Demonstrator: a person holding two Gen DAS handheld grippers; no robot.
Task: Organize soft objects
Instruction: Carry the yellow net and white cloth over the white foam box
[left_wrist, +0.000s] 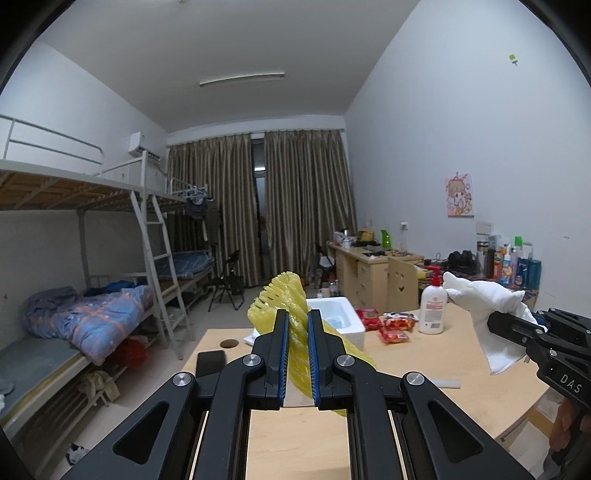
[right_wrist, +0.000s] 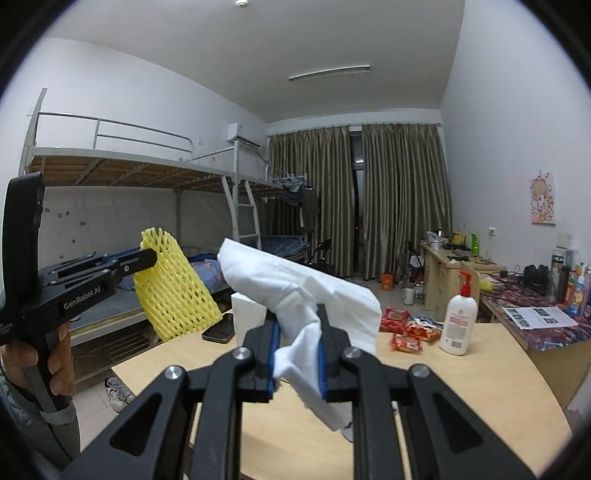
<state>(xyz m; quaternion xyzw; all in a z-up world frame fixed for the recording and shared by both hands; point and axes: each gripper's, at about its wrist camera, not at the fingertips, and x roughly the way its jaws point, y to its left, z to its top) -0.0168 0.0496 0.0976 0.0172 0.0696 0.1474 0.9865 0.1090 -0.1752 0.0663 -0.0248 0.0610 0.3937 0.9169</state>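
Left gripper (left_wrist: 298, 325) jaws clamped on yellow foam net (left_wrist: 284, 295), held above counter (left_wrist: 480, 373); right gripper (right_wrist: 297, 328) jaws pinching white cloth (right_wrist: 314, 288) above counter, left of lotion bottle (right_wrist: 458, 321); white foam box (left_wrist: 332, 321) on counter beyond net

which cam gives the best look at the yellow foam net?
Right wrist view: the yellow foam net shows side-on, with its mesh clear, held in the left gripper above the table. In the left wrist view the net is edge-on between the gripper's own fingers and largely hidden.
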